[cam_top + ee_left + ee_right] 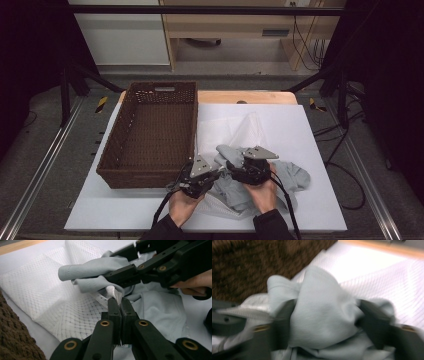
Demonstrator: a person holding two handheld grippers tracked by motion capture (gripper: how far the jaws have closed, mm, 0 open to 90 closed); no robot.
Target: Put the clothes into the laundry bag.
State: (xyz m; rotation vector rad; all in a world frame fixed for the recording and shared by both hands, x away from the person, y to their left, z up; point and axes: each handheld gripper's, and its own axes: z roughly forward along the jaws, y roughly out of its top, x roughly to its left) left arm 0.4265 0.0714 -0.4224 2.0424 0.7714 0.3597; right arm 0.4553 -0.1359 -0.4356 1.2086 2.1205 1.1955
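A light grey garment point(292, 176) lies crumpled on a white mesh garment point(246, 129) at the front of the white board. My left gripper point(119, 301) is shut on a pinched edge of the white mesh point(50, 295), just under the grey cloth point(160, 312). In the high view the left gripper point(218, 173) points right. My right gripper point(226, 156) faces it from the right. Its jaws stand apart, with a bunched fold of grey cloth point(324, 302) bulging between them. The right gripper view is blurred.
A brown woven basket point(150, 88) stands on the left half of the board, close to my left gripper. The basket wall point(249, 265) lies just beyond the grey fold. The white board point(315, 145) ends in open edges at the front and right.
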